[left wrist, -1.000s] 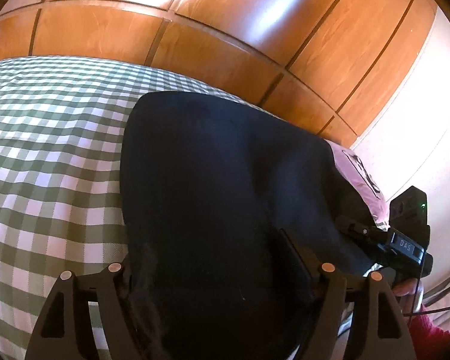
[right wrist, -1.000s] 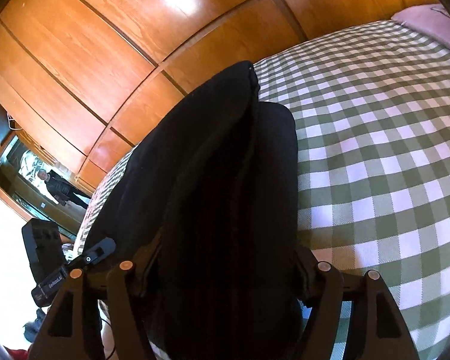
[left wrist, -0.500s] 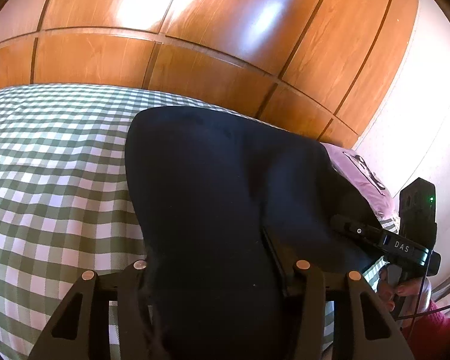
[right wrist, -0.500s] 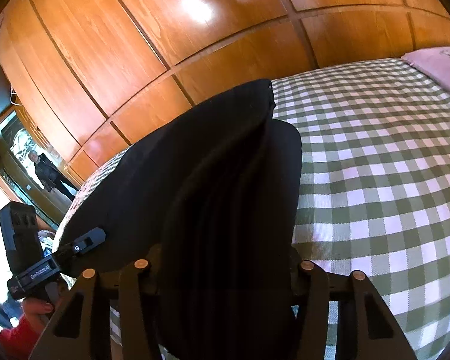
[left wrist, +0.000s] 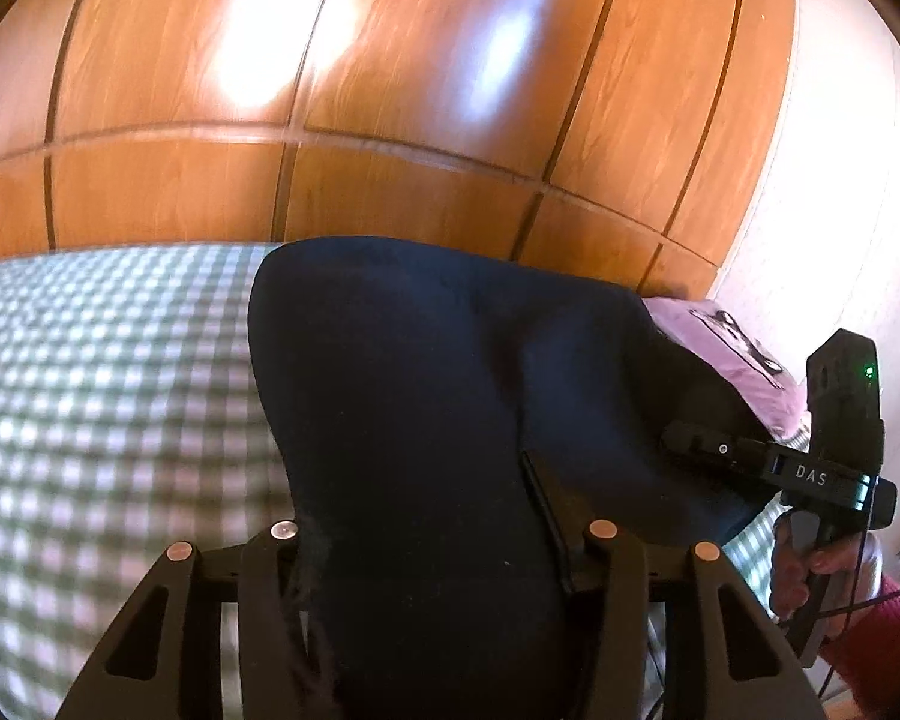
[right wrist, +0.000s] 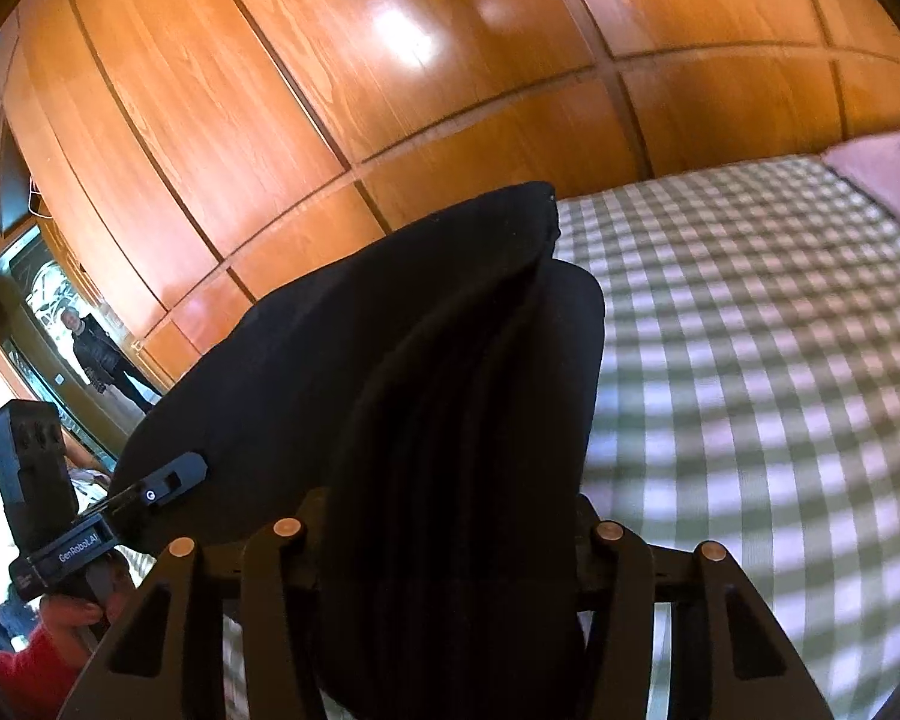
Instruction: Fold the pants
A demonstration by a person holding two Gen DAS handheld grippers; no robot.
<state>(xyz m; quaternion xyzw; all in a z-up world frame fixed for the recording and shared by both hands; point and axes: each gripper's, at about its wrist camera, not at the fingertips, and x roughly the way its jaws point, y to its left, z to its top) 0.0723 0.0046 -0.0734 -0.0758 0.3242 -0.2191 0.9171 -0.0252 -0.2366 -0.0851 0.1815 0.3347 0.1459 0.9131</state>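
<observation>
A green-checked bedspread (left wrist: 108,396), a pink pillow (left wrist: 744,360), and wooden wardrobe panels (right wrist: 450,90).

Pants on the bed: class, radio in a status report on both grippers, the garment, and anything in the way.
Left gripper and right gripper both clamped on the pants. Dark fabric bunched, raised off the checked bedspread. Pink pillow beside it, nothing blocking.

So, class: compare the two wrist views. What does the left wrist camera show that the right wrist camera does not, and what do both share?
Only the left wrist view: the right gripper at the pants' far edge.
Only the right wrist view: the left gripper, and a mirror reflecting a standing person.
Both: the dark pants clamped and lifted, the green checked bedspread, a pink pillow and the wooden wardrobe.
</observation>
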